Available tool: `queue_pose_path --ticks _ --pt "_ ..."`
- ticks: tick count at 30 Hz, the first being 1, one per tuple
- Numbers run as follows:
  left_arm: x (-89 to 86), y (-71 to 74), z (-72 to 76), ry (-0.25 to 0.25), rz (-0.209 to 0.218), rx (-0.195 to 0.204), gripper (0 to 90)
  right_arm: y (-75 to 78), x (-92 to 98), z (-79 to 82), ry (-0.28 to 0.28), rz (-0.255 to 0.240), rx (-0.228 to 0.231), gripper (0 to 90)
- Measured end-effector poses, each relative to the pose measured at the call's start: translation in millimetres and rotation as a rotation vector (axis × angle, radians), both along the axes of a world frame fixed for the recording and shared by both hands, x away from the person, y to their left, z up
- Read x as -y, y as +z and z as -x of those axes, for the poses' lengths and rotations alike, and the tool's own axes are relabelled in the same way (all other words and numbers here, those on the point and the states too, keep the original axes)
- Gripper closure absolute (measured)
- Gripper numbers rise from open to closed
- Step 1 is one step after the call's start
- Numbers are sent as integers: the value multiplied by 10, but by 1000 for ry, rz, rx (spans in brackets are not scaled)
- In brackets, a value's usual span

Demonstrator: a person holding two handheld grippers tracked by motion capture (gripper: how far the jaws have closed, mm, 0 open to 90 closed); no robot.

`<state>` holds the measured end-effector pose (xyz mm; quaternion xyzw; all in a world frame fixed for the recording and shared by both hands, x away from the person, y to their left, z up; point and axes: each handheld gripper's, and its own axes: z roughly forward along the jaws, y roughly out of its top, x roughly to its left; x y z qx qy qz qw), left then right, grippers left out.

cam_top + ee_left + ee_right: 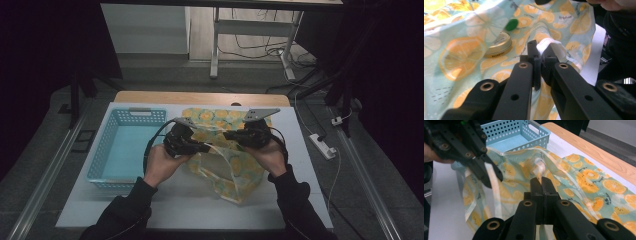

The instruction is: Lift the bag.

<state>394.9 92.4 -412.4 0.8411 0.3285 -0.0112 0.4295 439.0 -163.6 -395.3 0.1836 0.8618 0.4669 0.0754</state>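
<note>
Left gripper (541, 53) clamped on the bag's (235, 170) white rim; right gripper (541, 183) clamped on the opposite rim. Bag mouth held apart above the table (280, 210), a tin (499, 45) inside. Basket (107, 150) just left; bare table in front.

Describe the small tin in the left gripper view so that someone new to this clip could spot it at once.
Start at the orange-slice printed bag that both grippers hold open on the white table, right of the blue basket. In the left gripper view, the round gold tin lies inside the bag. A small green object lies just beyond it; the tin alone is metallic and flat-lidded.
</note>
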Motion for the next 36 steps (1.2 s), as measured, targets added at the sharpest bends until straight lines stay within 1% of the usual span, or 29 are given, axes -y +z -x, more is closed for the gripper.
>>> queue_pose_path --ticks 5,9,14,17,19,22,24,28,31,34,36 --pt "-31 54 -73 -3 8 -19 884 44 -4 7 6 3 6 900" --pt "-45 121 -115 -1 16 -24 884 78 6 4 8 1 3 900" --pt "-61 230 -146 -10 29 -21 884 129 16 6 11 0 7 900" --pt "-83 295 -185 -23 55 -32 884 169 8 0 12 7 14 900" --pt "-109 336 -223 -28 88 -48 884 214 -2 -2 12 9 21 900" --pt "-152 402 -281 -27 112 -50 884 282 -27 -8 27 -2 22 900" --pt "-173 451 -312 -22 113 -50 884 326 -42 -11 30 -1 26 900" --pt "-187 565 -340 -12 92 -24 884 392 -65 -35 41 -18 19 900" --pt "-187 678 -350 -7 80 1 884 448 -67 -59 43 -38 13 900" --pt "-187 787 -383 -11 78 17 884 523 -77 -74 42 -42 18 900" --pt "-195 841 -419 -20 95 20 884 587 -84 -77 44 -49 22 900"
